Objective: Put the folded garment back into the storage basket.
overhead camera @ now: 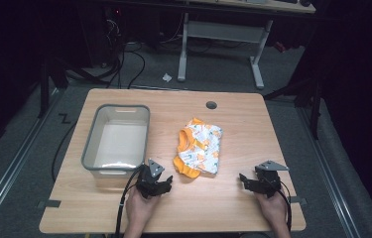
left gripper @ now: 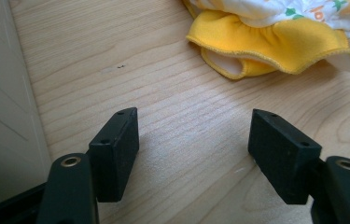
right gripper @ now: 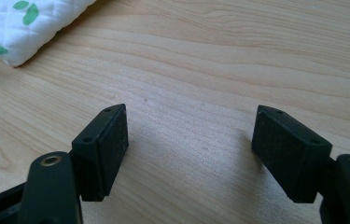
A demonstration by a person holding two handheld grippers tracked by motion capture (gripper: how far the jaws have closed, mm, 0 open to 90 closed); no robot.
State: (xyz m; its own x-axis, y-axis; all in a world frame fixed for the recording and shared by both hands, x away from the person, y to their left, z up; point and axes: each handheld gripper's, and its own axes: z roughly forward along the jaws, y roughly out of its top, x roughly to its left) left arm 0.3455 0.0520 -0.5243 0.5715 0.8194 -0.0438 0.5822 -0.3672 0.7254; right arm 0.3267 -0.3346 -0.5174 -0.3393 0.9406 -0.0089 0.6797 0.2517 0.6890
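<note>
With nothing yet moved, the folded orange-and-white printed cloth garment (overhead camera: pixel 199 147) is lying mid-tabletop beside the empty grey plastic tub (overhead camera: pixel 116 139) while the left gripper (overhead camera: pixel 159 185) and right gripper (overhead camera: pixel 252 182) are hovering wide open, empty, near the front edge.

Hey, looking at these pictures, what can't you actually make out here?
- Folded garment: its type; folding hides its shape in the high view, and frame edges crop it in both gripper views.
- Grey bin: near outside wall, partly behind the left tool.
- Garment's print: too small to read.
</note>
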